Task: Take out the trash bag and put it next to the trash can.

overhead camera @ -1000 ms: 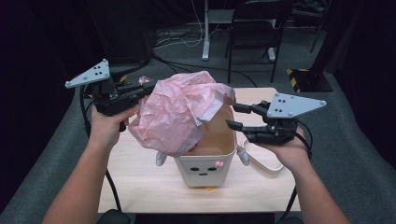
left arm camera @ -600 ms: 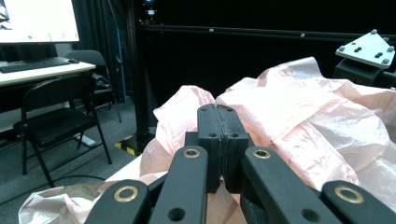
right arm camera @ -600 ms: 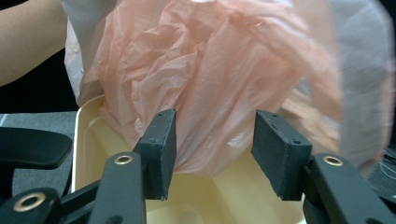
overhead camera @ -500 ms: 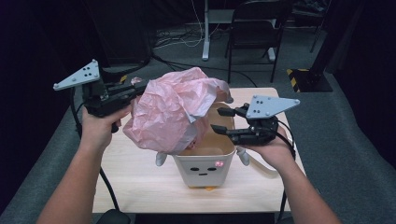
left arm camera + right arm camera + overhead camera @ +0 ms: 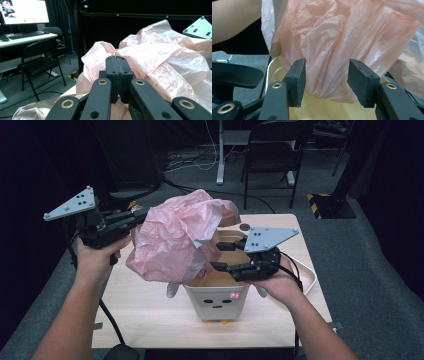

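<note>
A crumpled pink plastic bag (image 5: 175, 240) hangs above a cream bin with a printed face (image 5: 217, 300) on the table. My left gripper (image 5: 141, 215) is shut on the bag's upper left edge and holds it up; in the left gripper view the jaws (image 5: 117, 65) are pressed together with the pink bag (image 5: 160, 57) bunched just beyond them. My right gripper (image 5: 216, 255) is over the bin's mouth at the bag's right side. Its jaws (image 5: 325, 75) stand open, with the bag (image 5: 332, 45) hanging just beyond them and the bin's rim (image 5: 272, 67) below.
The bin stands on a light wooden table (image 5: 150, 315). A white looped rim (image 5: 311, 277) lies at the table's right edge. A black folding chair (image 5: 275, 150) stands behind the table. Another chair (image 5: 37, 62) and a lit monitor (image 5: 25, 11) are off to the side.
My right gripper has moved left, in over the bin and up to the bag. My left gripper has drifted left with the bag, drawing it further off the bin.
</note>
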Action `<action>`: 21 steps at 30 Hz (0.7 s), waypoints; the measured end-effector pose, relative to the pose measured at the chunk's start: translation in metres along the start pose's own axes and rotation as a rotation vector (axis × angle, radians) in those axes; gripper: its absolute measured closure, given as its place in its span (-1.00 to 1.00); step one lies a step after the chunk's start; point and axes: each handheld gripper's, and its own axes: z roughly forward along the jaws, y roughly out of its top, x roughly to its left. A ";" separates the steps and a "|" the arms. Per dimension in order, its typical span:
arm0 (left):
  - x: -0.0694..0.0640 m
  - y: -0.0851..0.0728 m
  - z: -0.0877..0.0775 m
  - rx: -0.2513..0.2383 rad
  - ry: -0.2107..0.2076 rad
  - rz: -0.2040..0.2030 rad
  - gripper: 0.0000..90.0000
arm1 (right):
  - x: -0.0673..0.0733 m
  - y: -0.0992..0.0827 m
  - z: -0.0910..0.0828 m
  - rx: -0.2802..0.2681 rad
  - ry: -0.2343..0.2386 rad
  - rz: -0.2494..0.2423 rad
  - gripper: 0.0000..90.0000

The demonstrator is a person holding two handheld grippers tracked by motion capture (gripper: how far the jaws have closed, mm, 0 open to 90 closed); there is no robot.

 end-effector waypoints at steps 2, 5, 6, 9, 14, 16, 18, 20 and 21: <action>0.000 0.000 -0.002 0.001 0.003 0.000 1.00 | 0.001 0.000 0.003 0.004 0.008 -0.003 0.06; 0.000 -0.001 -0.005 0.003 0.005 -0.001 1.00 | 0.002 0.001 0.009 0.017 0.018 -0.011 0.06; 0.000 -0.002 -0.005 0.003 0.005 -0.002 1.00 | 0.003 0.001 0.010 0.025 0.021 -0.012 0.06; 0.000 -0.003 -0.007 0.004 0.005 -0.003 1.00 | 0.003 0.002 0.016 0.056 0.029 -0.021 0.07; 0.000 -0.005 -0.010 0.006 0.001 -0.007 1.00 | 0.002 0.003 0.021 0.092 0.038 -0.016 0.19; 0.000 -0.006 -0.010 0.007 0.000 -0.009 1.00 | 0.001 0.002 0.021 0.101 0.043 -0.007 0.28; 0.000 -0.006 -0.010 0.008 -0.001 -0.009 1.00 | 0.000 0.002 0.022 0.109 0.050 0.001 0.34; -0.001 -0.007 -0.010 0.010 -0.004 -0.008 1.00 | -0.001 0.001 0.023 0.120 0.059 0.002 0.49; -0.001 -0.007 -0.010 0.011 -0.005 -0.007 1.00 | -0.001 0.001 0.024 0.126 0.061 -0.003 0.57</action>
